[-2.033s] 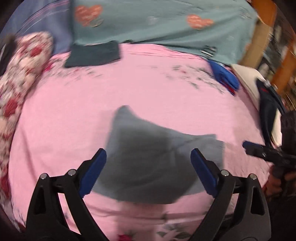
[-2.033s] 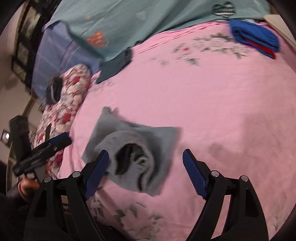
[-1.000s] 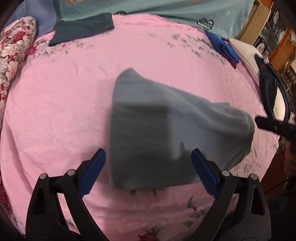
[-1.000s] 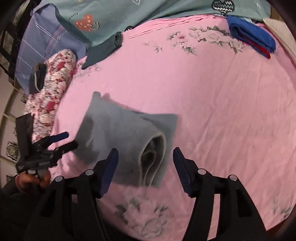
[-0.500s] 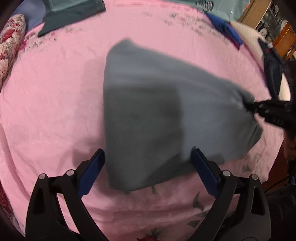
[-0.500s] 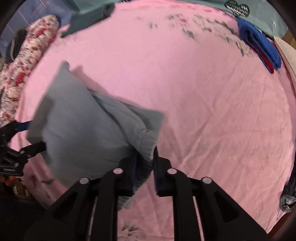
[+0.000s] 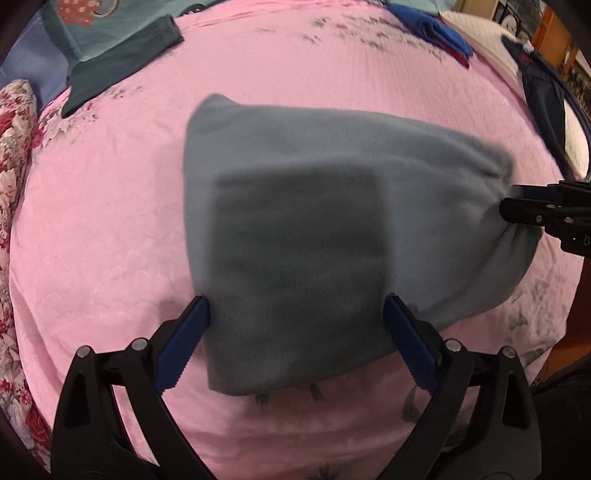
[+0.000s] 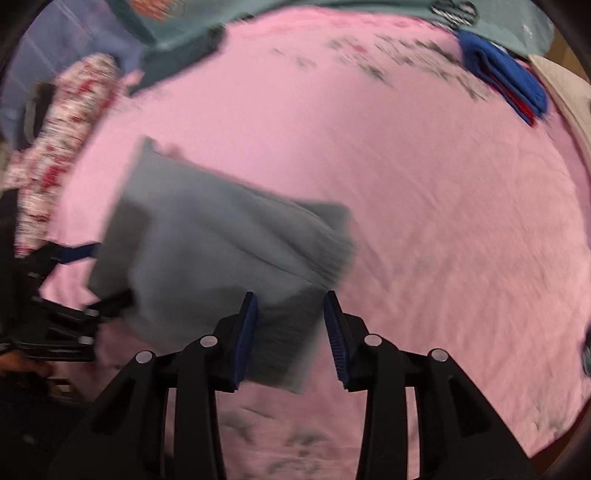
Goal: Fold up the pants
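Observation:
Grey folded pants (image 7: 295, 221) lie on the pink bedsheet (image 7: 103, 221). My left gripper (image 7: 295, 314) hangs low over their near edge, wide open, with the cloth spanning the gap between its blue pads. My right gripper (image 8: 290, 314) stands at the pants' (image 8: 207, 251) right corner. Its jaws are opening; the corner lies between them, and the right pad is off the cloth. The left wrist view has the right gripper (image 7: 513, 203) at the pants' puckered right edge. The left gripper (image 8: 99, 275) shows in the right wrist view at the pants' left side.
A dark teal folded garment (image 7: 122, 48) and a blue folded garment (image 7: 439, 26) lie at the far side of the bed. A floral pillow (image 7: 14, 122) borders the left. A navy garment (image 7: 546, 99) lies by the right edge, where the sheet drops off.
Both grippers came down closer to the pants. The right gripper shut on the pants' right corner half a second ago and its jaws now stand apart again. The left gripper stayed wide open.

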{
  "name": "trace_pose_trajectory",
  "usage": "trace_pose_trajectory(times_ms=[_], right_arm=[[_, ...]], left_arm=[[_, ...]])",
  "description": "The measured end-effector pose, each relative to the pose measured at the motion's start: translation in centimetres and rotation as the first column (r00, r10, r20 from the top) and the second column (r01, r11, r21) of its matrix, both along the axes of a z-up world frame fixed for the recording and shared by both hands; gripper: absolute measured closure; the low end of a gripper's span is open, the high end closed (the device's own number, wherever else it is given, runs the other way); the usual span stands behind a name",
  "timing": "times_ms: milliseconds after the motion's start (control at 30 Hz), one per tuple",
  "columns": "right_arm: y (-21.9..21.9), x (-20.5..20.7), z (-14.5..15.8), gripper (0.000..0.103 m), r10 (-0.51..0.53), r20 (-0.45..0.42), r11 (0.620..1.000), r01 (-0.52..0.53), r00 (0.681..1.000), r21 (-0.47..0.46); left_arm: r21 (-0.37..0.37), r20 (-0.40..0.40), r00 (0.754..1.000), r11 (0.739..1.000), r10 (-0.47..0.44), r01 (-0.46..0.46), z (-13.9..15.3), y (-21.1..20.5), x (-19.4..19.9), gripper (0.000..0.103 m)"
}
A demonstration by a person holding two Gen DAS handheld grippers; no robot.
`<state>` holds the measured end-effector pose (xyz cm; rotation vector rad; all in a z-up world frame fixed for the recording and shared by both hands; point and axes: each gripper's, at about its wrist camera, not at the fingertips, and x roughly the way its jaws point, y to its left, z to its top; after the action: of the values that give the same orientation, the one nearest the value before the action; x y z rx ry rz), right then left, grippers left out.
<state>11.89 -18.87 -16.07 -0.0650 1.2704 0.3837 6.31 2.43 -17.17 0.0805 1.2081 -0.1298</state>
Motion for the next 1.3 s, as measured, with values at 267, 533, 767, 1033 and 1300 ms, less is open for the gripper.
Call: trace_pose_trajectory(times_ms=[267, 533, 767, 1033, 1300], right_arm=[[-2.1, -0.6, 4.6, 0.054, -0.044, 0.088, 0.998, 0.04, 0.995, 0.05], [-1.8, 4.0, 1.3, 0.047, -0.124, 0.052, 0.989, 0.119, 0.991, 0.084], [-0.2, 5.0, -0.7, 0.078, -0.105, -0.069, 0.981, 0.115, 0.992, 0.154], [1.6, 14.0, 5.3, 0.084, -0.046, 0.145, 0.979, 0.016, 0.988, 0.202], [4.1, 25.8, 0.7, 0.048, -0.122, 0.099, 0.991, 0.116, 0.988, 0.064]], left_arm=[[-0.012, 0.015, 0.999, 0.999, -0.044, 0.044, 0.7, 0.4, 0.5, 0.003], [-0.173, 0.027, 0.998, 0.984, 0.052, -0.047, 2.1, 5.7, 5.8, 0.002], [-0.382, -0.004, 1.0, 0.924, -0.014, 0.011, 0.1, 6.2, 9.1, 0.042], [-0.36, 0.161, 0.98, 0.931, 0.121, -0.056, 5.4, 7.9, 14.4, 0.083], [-0.083, 0.139, 0.952, 0.961, 0.272, -0.262, 3.4, 8.8, 23.5, 0.013]])
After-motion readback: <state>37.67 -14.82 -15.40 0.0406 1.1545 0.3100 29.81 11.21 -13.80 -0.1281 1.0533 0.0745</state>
